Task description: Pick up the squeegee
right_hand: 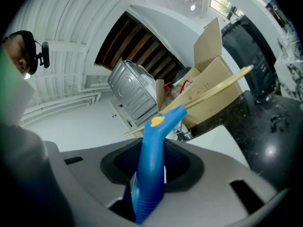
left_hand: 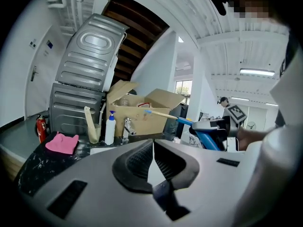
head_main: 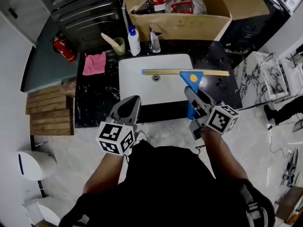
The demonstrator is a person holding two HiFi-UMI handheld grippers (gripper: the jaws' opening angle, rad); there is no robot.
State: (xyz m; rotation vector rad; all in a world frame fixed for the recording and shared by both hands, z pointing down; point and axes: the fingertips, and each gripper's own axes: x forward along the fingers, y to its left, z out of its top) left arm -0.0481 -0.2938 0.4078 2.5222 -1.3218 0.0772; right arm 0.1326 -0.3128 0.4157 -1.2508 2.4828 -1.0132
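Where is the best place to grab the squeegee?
Grab the squeegee by its blue handle, coming from the end opposite the blade. The handle is thick and ribbed; the yellow blade is long and thin. The right tongs grip it there.

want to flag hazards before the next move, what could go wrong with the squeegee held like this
The right gripper grips the squeegee only by its blue handle, so the long blade could twist or slip in the jaws. Swung toward the back of the sink, the blade might knock the faucet or the white bottle.
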